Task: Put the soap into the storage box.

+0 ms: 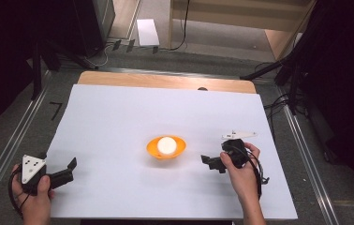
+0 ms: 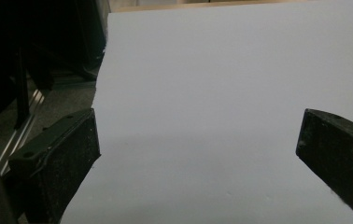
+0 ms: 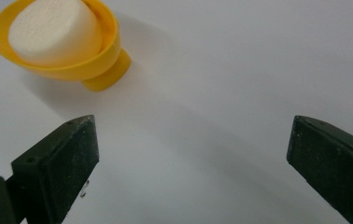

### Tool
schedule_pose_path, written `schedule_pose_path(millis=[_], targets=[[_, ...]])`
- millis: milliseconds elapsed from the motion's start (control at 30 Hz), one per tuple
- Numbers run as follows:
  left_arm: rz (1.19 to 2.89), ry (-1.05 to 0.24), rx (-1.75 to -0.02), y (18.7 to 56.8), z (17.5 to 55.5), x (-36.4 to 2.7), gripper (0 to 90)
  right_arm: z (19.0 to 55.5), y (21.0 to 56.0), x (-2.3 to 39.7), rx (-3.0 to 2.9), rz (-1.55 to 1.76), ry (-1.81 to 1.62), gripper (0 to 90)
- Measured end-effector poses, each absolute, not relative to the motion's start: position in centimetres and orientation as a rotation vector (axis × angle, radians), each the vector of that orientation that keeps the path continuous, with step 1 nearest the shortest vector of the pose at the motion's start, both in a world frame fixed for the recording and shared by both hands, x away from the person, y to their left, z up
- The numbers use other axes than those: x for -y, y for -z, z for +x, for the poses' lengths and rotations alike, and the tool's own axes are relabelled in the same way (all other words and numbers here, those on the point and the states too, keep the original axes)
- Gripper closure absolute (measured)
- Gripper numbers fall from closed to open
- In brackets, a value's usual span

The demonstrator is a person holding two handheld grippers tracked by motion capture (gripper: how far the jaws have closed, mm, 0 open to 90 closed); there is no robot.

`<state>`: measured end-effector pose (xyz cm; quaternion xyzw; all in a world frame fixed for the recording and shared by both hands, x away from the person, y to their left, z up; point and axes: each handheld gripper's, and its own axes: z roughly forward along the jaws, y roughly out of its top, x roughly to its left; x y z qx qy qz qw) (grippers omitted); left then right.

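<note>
Small orange plastic bowl [image 1: 166, 148] holding white foam cylinder [image 1: 166, 145], centre. Probably light, squashy; best pinched gently across sides. Right gripper [image 1: 211, 161] at 3 o'clock, left gripper [image 1: 70, 167] at 8 o'clock: both spread, empty.

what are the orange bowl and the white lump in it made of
The bowl looks like smooth, slightly glossy moulded plastic: even colour, thin rim. The white lump looks like matte foam, going by its fine grainy surface, though something else soft is possible.
</note>
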<state>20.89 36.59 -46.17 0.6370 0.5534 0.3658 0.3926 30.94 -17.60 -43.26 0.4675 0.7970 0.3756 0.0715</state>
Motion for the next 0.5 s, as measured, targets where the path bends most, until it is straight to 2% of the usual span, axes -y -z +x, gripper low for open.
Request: schedule_pose_path(millis=[500], targets=[[1.616, -0.929, -1.404, 46.2, 20.9, -36.6, 0.0, 29.7, 45.1, 20.8, -2.343, 1.487, -1.136, 2.8]])
